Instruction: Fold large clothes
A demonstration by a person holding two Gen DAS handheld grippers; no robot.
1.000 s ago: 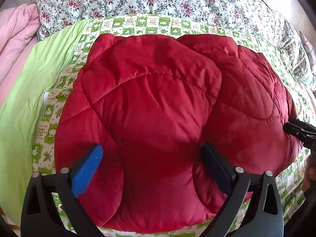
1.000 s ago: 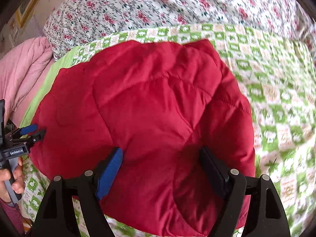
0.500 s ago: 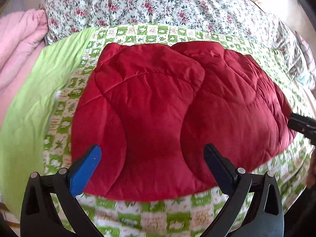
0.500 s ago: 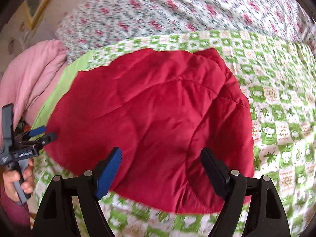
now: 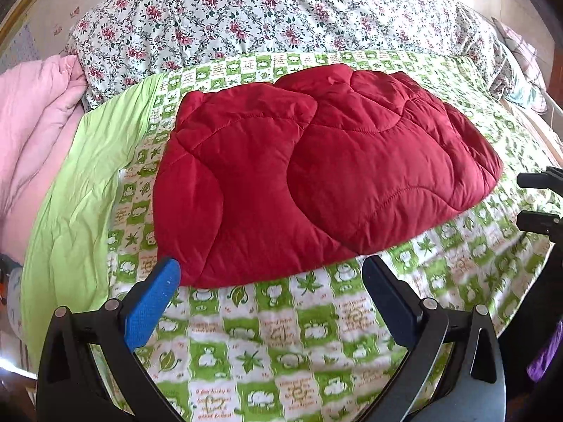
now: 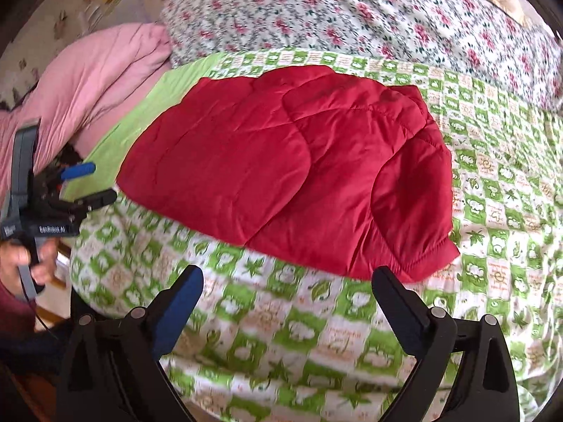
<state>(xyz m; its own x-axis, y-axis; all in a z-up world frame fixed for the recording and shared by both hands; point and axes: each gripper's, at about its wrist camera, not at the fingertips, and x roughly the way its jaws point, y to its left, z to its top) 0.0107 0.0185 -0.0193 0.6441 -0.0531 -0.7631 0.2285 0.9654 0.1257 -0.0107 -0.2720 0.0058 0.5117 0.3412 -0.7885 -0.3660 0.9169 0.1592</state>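
Now pulled back from the jacket (image 5: 316, 176): a second ago both claws straddled the red padding, with fabric between the fingers; here only the checked sheet (image 5: 281, 344) lies between them. Jacket itself unmoved, seen from further off and higher, with a wide band of sheet showing along its near edge.

Left claw (image 5: 271, 277) wide open, holding nothing; blue pad tip just short of the jacket's near edge, dark pad just beside the hem, neither pressing on it. Seen also from the right wrist view at the left edge (image 6: 89, 183), fingers apart and empty, gripped by a hand (image 6: 24, 263) below.

Right claw (image 6: 288, 288) wide open too, having just spread further, nothing between the pads; dark finger close to the jacket's near right corner, contact not clear. Tips visible at the right edge of the left view (image 5: 538, 198), apart and empty.

Jacket folded into a puffy bundle, flat on the sheet in the middle of the bed, floral quilt (image 5: 264, 10) behind it, pink duvet (image 5: 31, 123) and plain green cloth (image 5: 88, 183) to its left.
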